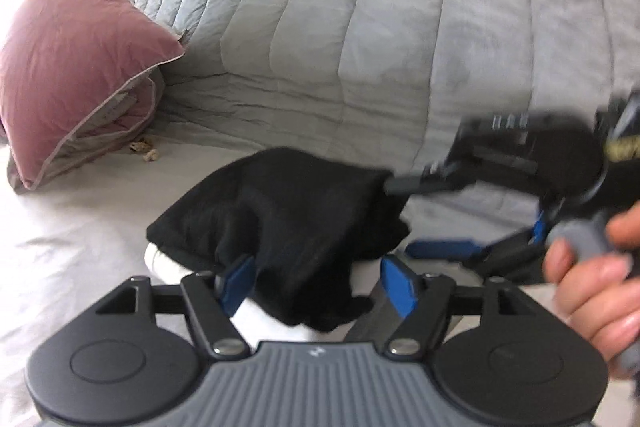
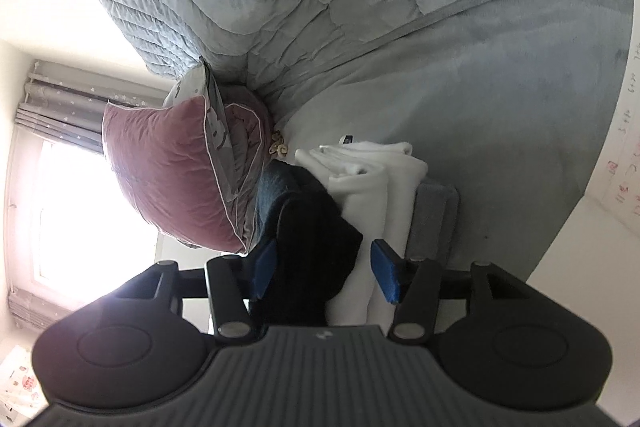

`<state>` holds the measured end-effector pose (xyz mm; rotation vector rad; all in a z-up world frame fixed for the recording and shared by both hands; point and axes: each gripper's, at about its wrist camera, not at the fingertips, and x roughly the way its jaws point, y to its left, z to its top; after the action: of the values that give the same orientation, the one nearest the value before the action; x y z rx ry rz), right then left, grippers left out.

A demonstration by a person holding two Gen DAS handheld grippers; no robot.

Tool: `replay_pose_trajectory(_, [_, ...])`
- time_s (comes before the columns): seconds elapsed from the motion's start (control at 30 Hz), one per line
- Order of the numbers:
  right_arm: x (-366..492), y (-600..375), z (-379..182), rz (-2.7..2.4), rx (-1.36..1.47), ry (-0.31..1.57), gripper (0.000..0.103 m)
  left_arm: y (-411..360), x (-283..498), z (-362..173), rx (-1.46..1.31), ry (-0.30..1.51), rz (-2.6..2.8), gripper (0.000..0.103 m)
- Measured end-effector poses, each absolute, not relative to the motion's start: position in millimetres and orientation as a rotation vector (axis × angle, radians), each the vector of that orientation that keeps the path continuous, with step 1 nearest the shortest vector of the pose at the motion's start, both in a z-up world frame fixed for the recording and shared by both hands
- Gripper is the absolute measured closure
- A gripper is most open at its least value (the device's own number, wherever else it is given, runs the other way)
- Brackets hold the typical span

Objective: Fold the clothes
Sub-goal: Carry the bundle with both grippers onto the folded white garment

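A folded black garment (image 1: 288,211) lies on a folded white garment (image 1: 164,261) on the bed. My left gripper (image 1: 320,281) stands open at its near edge, and a loose fold of black cloth hangs between the blue pads. My right gripper (image 1: 412,215) comes in from the right, blurred, jaws apart around the garment's right corner, its upper finger touching the cloth. The right wrist view is rolled sideways. There the black garment (image 2: 312,247) and the white garment (image 2: 360,187) run between the spread fingers of my right gripper (image 2: 324,269). A grey folded piece (image 2: 434,219) sits under the white one.
A pink pillow (image 1: 72,67) leans at the left against a bunched grey quilt (image 1: 360,27) that fills the back. A small beige object (image 1: 146,151) lies by the pillow. Blue denim (image 2: 272,187) shows beside the stack. A person's hand (image 1: 592,291) holds the right gripper's handle.
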<state>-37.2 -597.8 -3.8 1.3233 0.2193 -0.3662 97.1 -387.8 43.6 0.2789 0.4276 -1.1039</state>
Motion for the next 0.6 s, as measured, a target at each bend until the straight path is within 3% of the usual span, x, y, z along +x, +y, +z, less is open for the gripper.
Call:
replay_pose_trajectory(0.07, [-35.8, -598.6, -2.8, -0.371, 1.32, 0.209, 0.047, -391.3, 93.6, 38.8, 0.312, 0.411, -1.061, 0.036])
replay_pose_trajectory(0.13, [-33.6, -599.0, -1.1, -0.376, 1.303, 0.21, 0.047, -393.4, 89.6, 36.0, 0.354, 0.383, -1.021, 0.054])
replay_pose_trajectory(0.17, [-31.8, -599.6, -0.4, -0.378, 1.293, 0.21, 0.048, -394.3, 87.4, 35.4, 0.381, 0.365, -1.003, 0.058])
replay_pose_trajectory(0.23, [-26.6, -601.4, 2.8, -0.368, 1.257, 0.219, 0.07, -396.4, 80.6, 35.3, 0.464, 0.309, -0.962, 0.085])
replay_pose_trajectory(0.27, [-23.7, -602.3, 5.1, -0.364, 1.232, 0.227, 0.089, -397.6, 76.1, 35.8, 0.519, 0.271, -0.94, 0.085])
replay_pose_trajectory(0.43, [-21.1, -605.3, 24.7, -0.389, 1.081, 0.203, 0.093, -398.0, 57.9, 39.2, 0.733, 0.096, -0.924, 0.088])
replay_pose_trajectory(0.6, [-19.7, -609.7, 29.3, -0.466, 0.951, 0.295, 0.092, -401.4, 58.0, 27.0, 0.88, 0.174, -1.038, 0.085])
